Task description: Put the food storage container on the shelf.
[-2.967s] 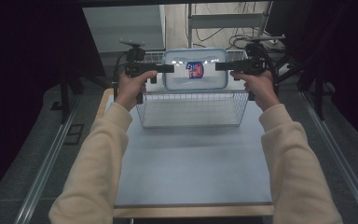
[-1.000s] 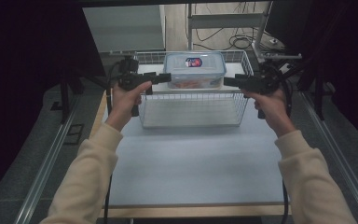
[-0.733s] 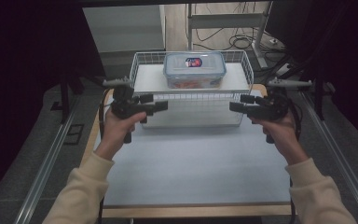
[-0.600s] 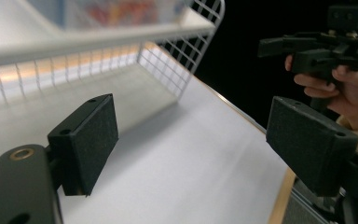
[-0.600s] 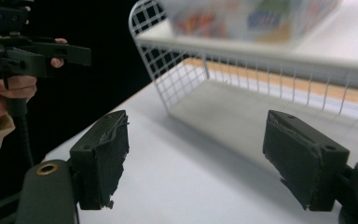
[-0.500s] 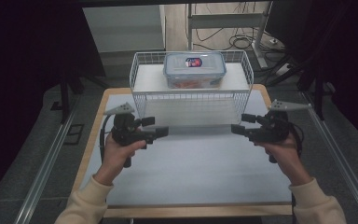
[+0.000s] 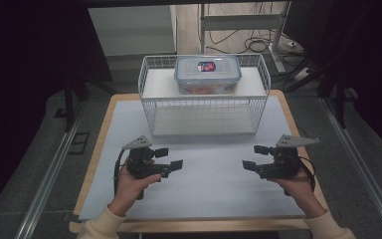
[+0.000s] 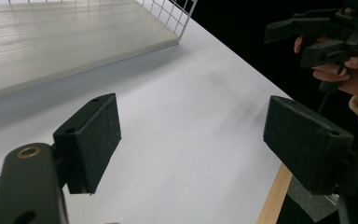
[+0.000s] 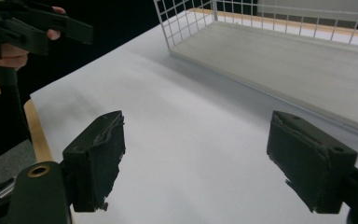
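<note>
A clear plastic container with a blue lid sits at the far end of a white wire basket, something orange inside it. My left gripper hovers open over the white mat, well short of the basket, with nothing between its jaws. My right gripper is open too and faces it across the mat. In the left gripper view, the left gripper is wide apart above bare mat, and the right gripper shows at upper right. The right gripper looks toward the basket's corner.
A white mat covers the wooden table. The basket's pale floor board lies just beyond the jaws. Metal rails run along both sides of the table; cables and a stand's legs lie behind it. The left gripper shows at upper left.
Three seconds ago both grippers held the container over the basket. It now rests in the basket, and both hands have drawn back toward the near edge, jaws open.
</note>
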### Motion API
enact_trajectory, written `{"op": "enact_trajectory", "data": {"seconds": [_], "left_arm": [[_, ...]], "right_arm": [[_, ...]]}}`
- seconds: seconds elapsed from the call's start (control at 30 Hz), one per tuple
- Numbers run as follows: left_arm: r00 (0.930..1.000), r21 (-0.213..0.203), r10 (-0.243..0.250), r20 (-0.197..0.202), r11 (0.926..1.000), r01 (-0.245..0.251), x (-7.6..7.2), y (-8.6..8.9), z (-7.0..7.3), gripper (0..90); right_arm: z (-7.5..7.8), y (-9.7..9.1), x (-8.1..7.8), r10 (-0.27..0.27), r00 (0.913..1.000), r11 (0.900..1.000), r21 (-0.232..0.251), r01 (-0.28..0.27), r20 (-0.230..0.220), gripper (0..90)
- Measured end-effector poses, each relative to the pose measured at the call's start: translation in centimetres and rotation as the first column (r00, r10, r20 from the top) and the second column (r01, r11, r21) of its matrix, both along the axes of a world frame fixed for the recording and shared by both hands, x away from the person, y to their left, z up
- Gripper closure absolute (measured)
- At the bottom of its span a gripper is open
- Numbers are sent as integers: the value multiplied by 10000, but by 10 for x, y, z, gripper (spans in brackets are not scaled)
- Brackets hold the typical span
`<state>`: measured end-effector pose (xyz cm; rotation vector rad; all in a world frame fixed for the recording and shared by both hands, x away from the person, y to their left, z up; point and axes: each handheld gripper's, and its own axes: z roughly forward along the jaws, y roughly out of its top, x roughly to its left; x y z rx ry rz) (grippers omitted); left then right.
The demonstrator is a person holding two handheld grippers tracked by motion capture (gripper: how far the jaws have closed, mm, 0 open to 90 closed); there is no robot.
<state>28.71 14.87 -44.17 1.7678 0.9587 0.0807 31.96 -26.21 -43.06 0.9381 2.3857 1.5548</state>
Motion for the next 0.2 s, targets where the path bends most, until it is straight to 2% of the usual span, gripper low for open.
{"op": "enact_trajectory", "data": {"seconds": [0.1, 0.2], "left_arm": [[9998, -190, 21, -195, 9998, -25, 1, 3, -4, 181], [9995, -120, 170, -261, 9998, -173, 2, 5, -9, 181]], "right_arm": [[-2, -1, -1, -58, 9998, 10000, -14, 58, 214, 167], [-12, -3, -2, -344, 9981, 9986, -392, 364, 506, 132]]}}
